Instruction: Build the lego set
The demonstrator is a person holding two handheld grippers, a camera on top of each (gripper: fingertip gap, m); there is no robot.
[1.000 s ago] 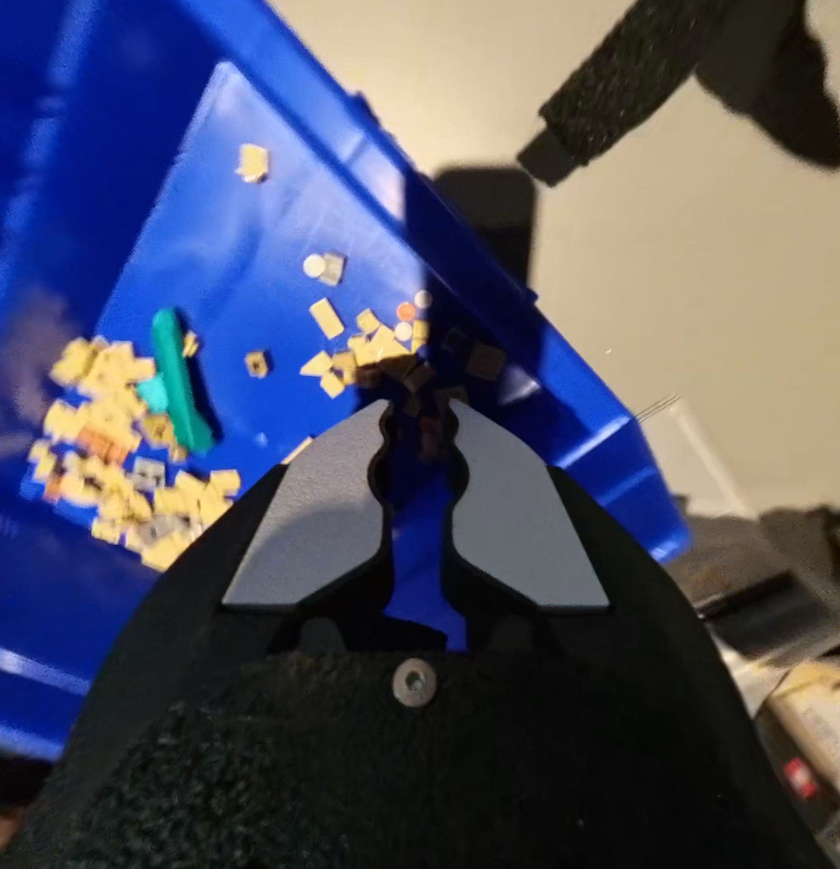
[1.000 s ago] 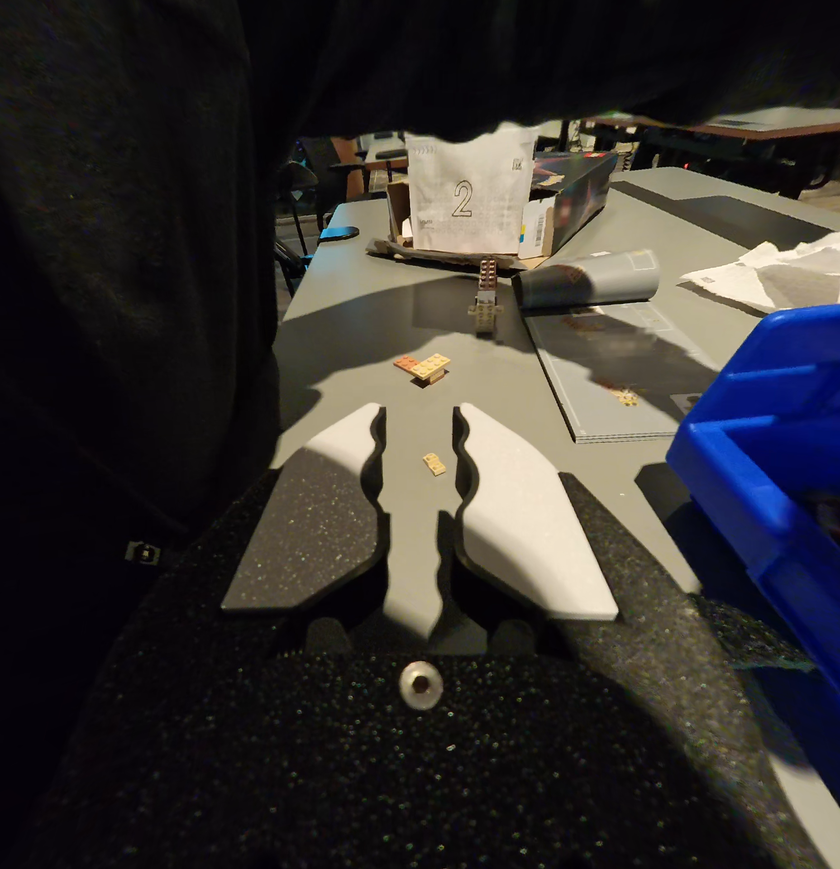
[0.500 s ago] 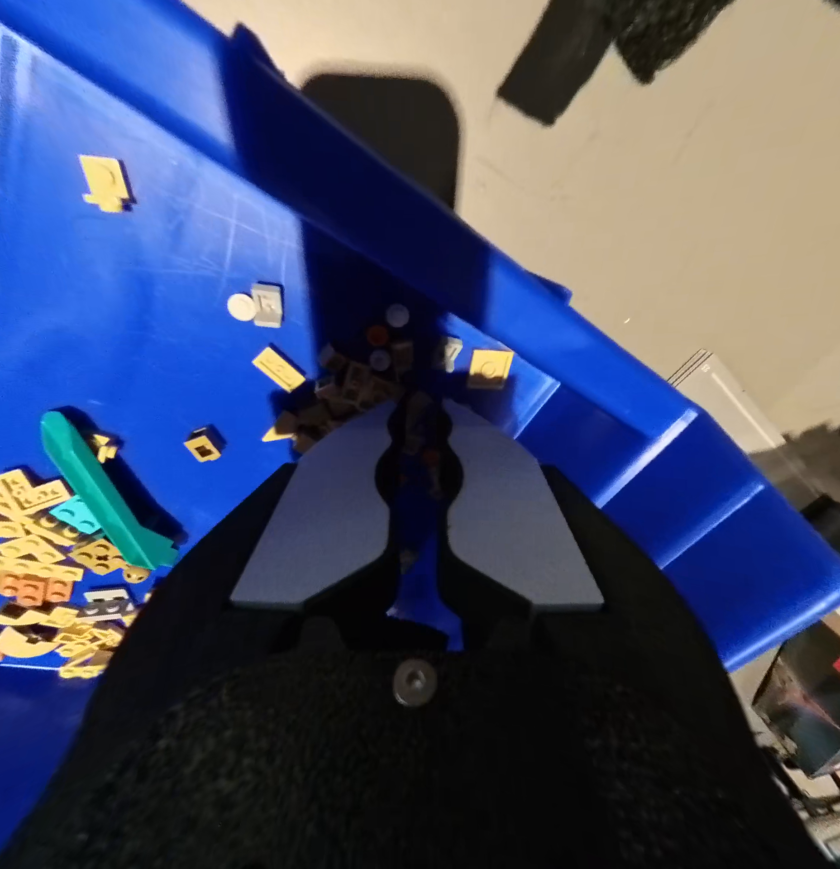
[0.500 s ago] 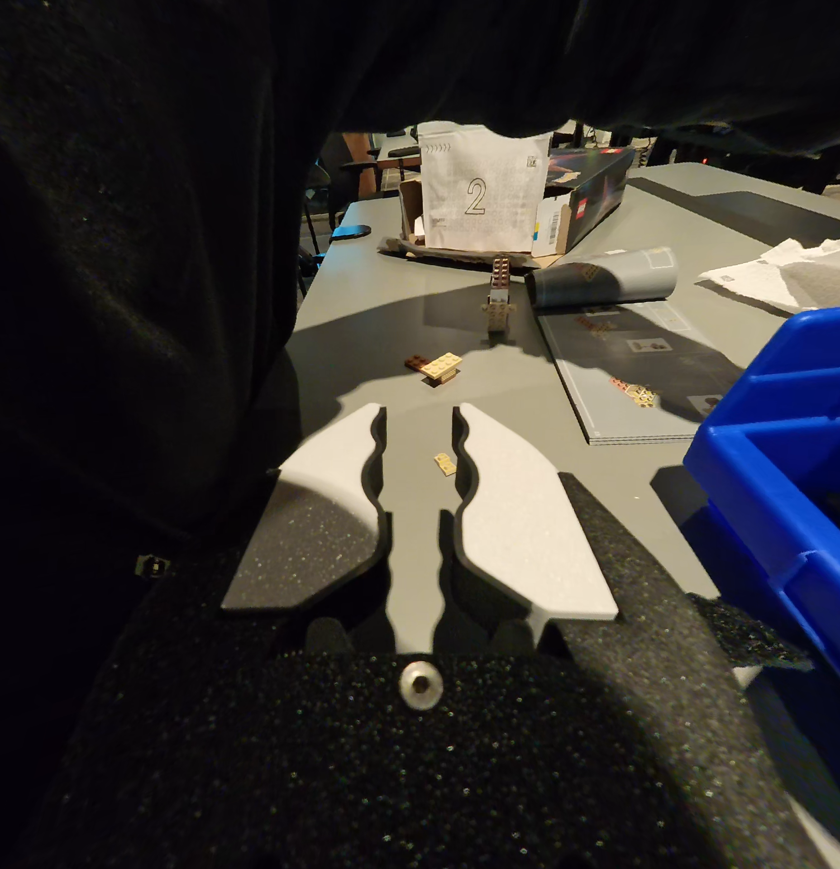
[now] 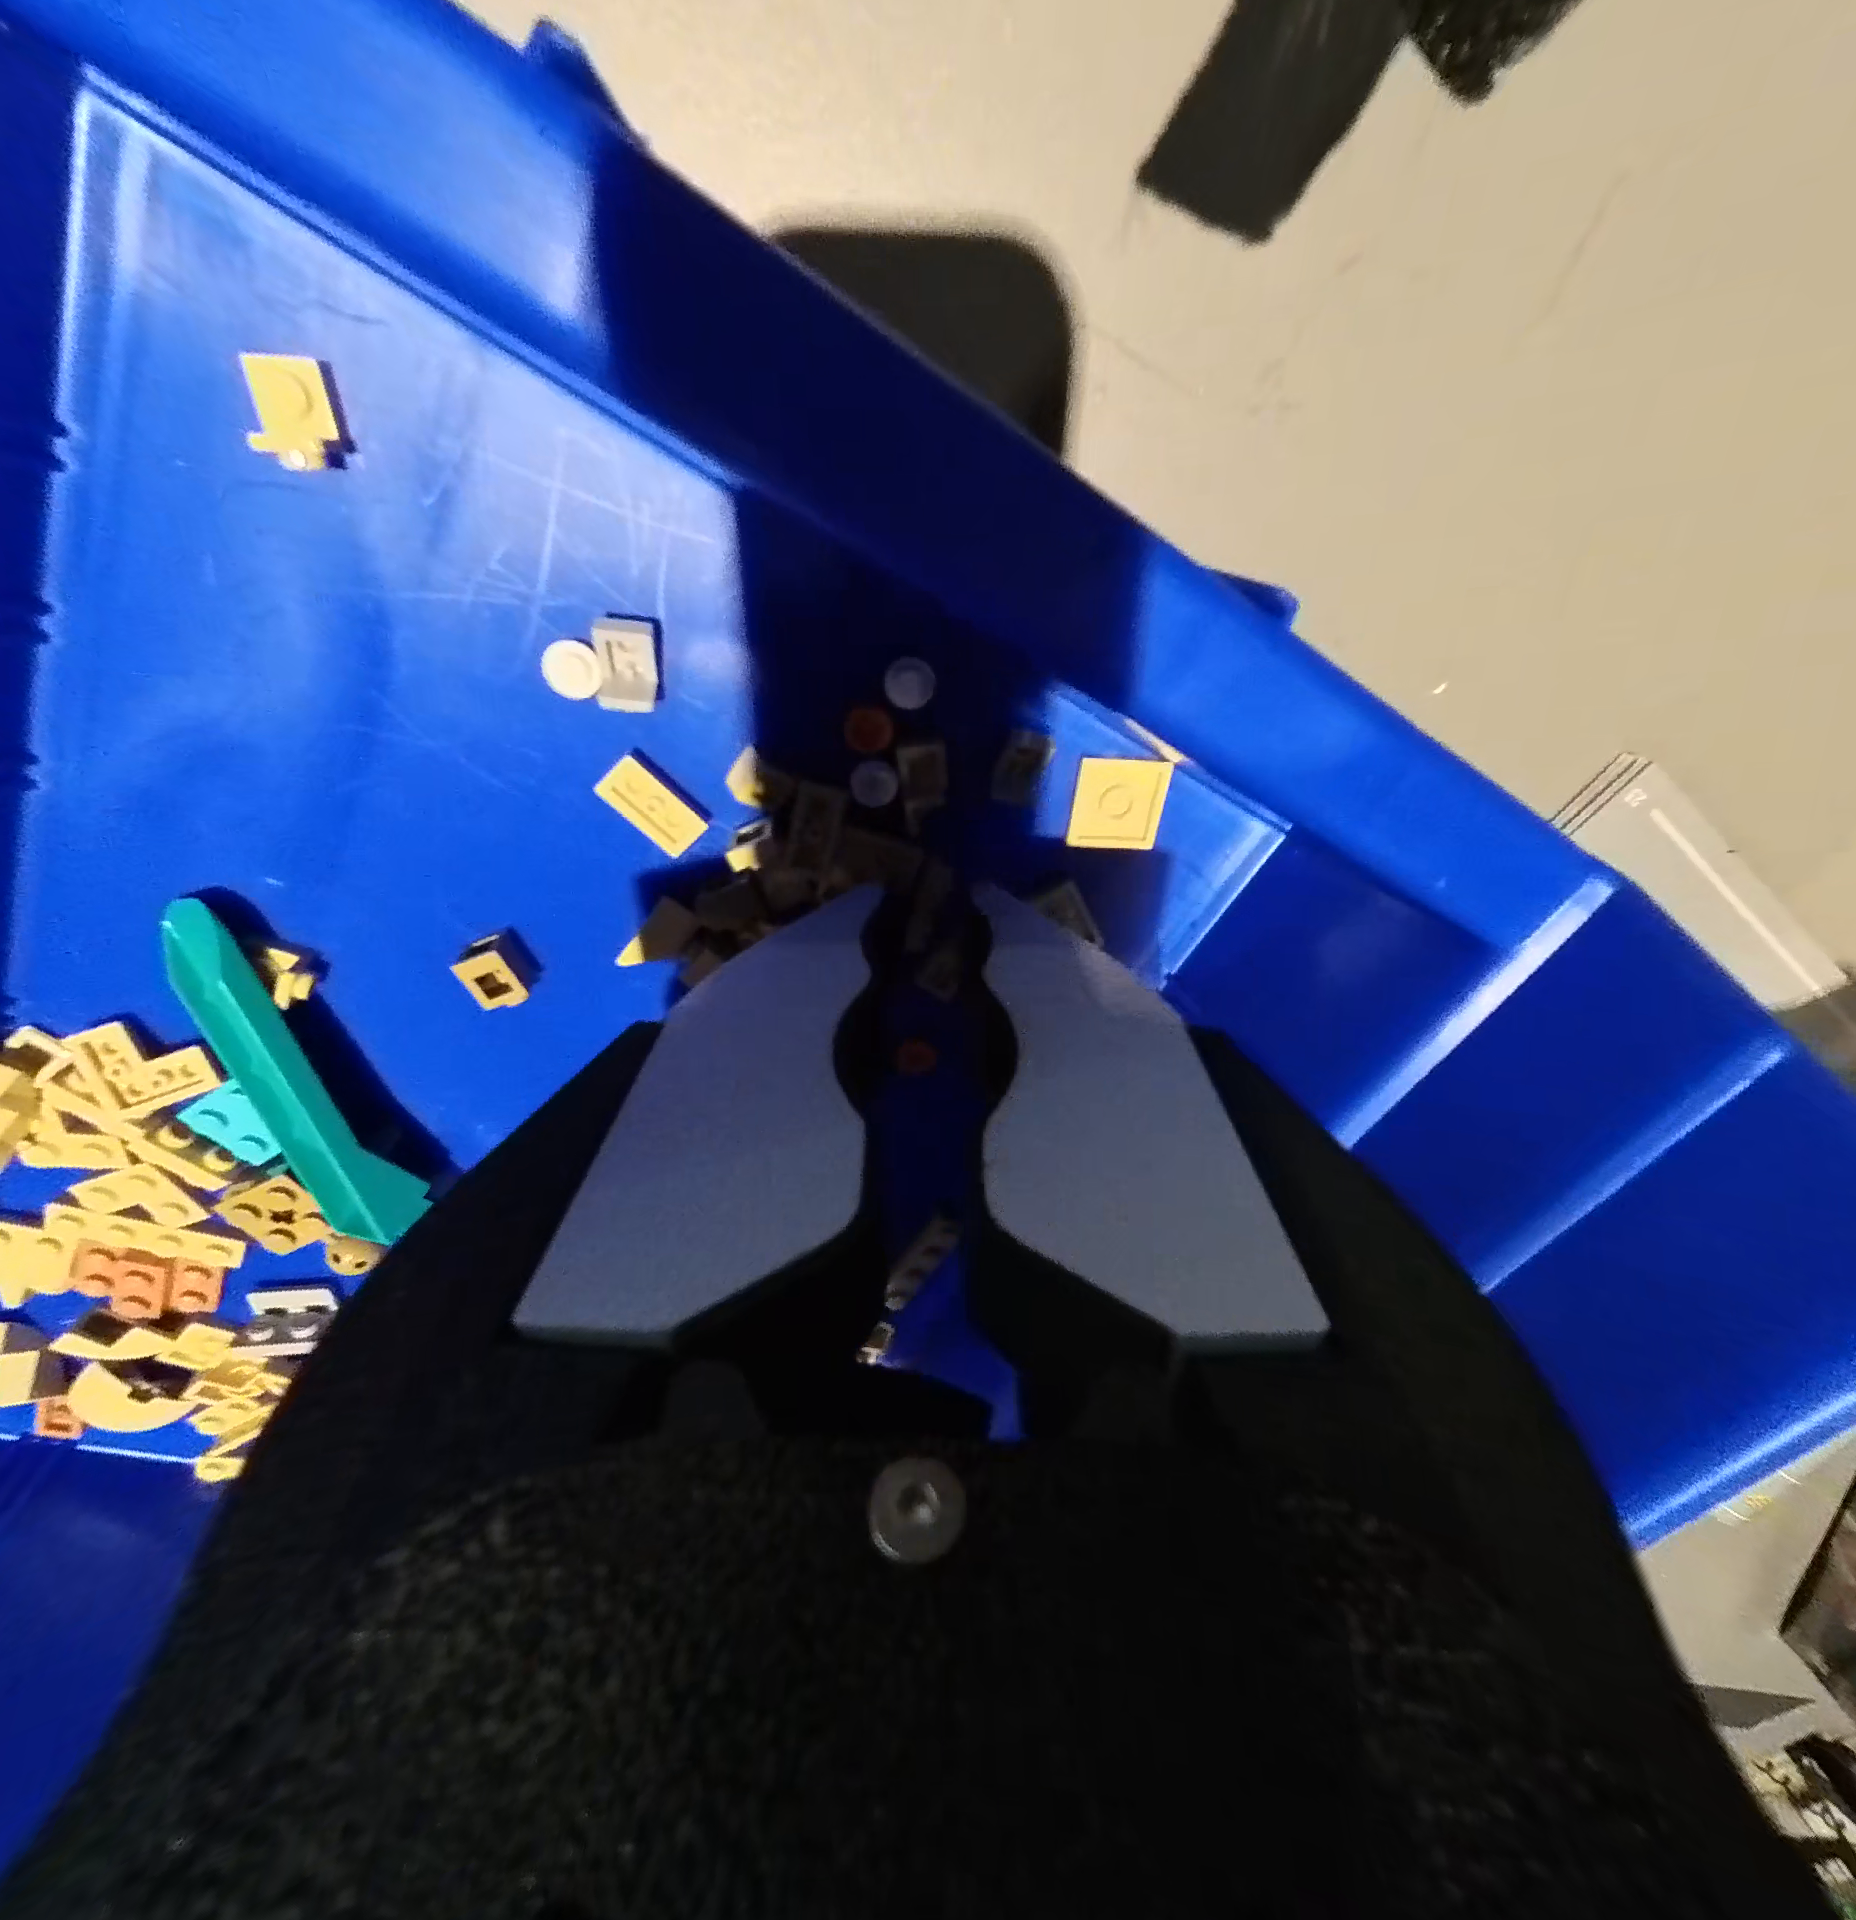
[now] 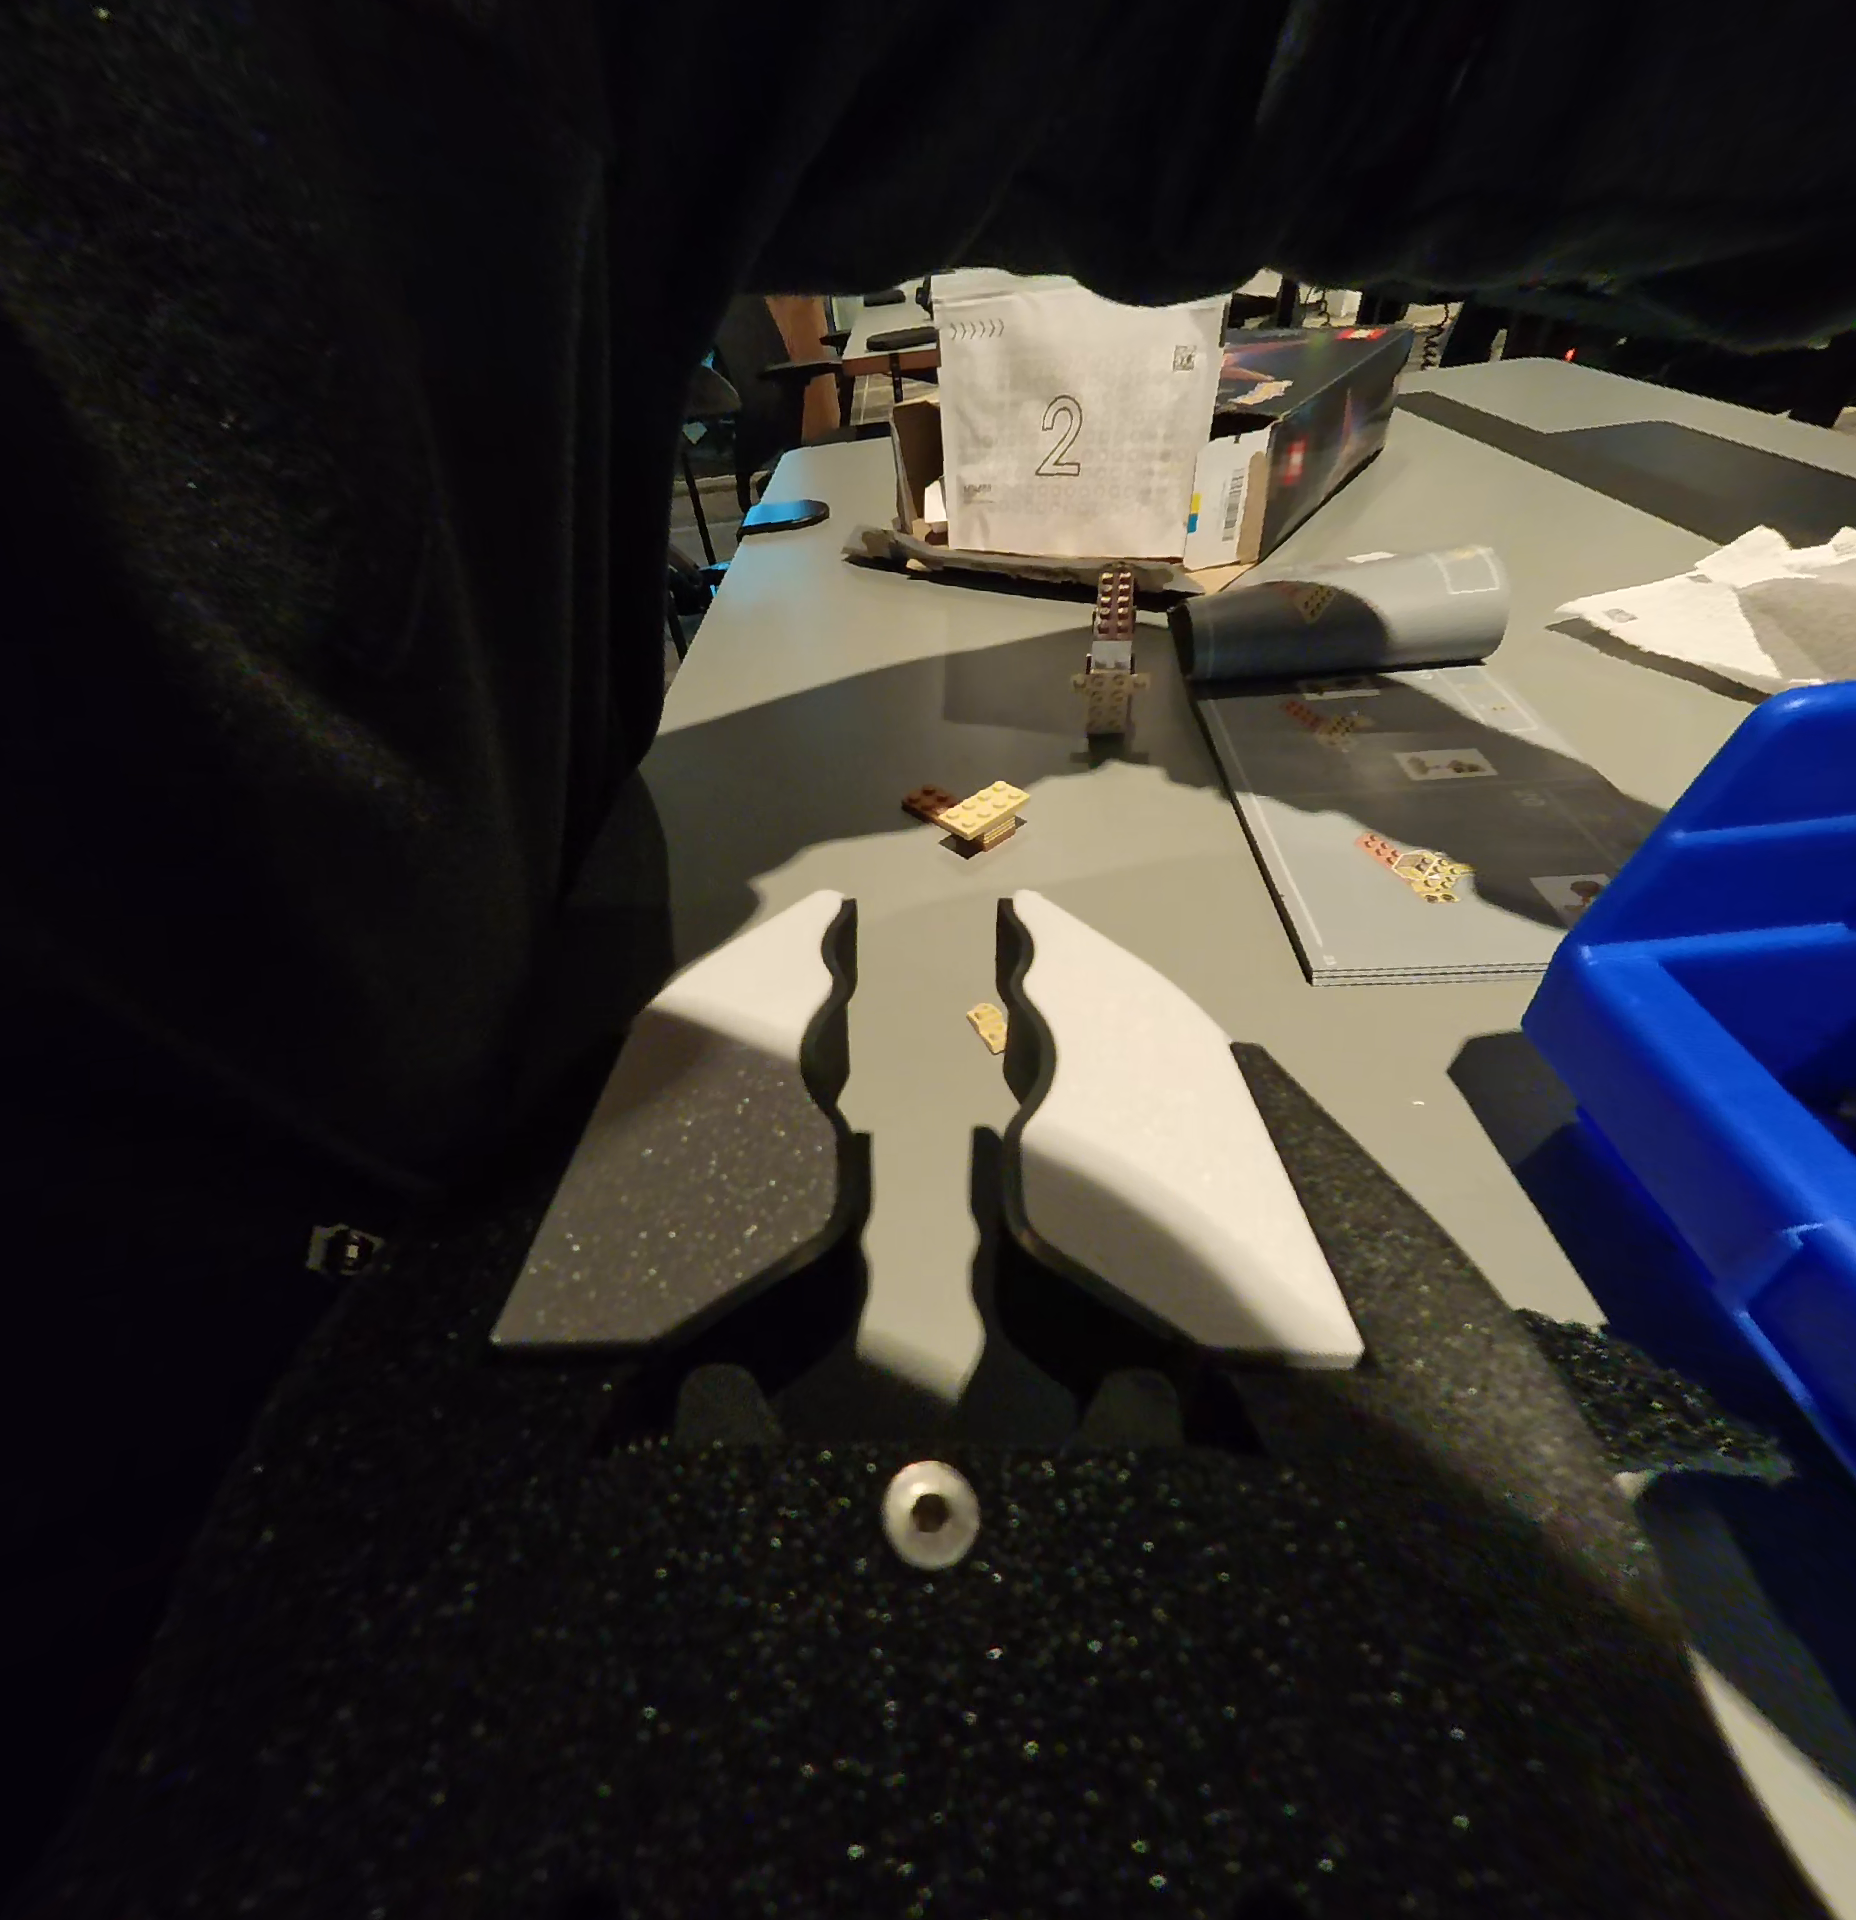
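While the blue bin (image 5: 404, 499) fills the left wrist view, the left gripper (image 5: 926, 906) hangs over its shadowed corner, jaws apart above a heap of tan pieces (image 5: 810, 862). Right gripper (image 6: 926, 914) low over the grey table (image 6: 820, 727), jaws apart, empty. Instruction booklet (image 6: 1423, 831) toward the right edge. Small tan-and-brown plate assembly (image 6: 971, 812) ahead; tiny tan plate (image 6: 989, 1027) between the fingers.
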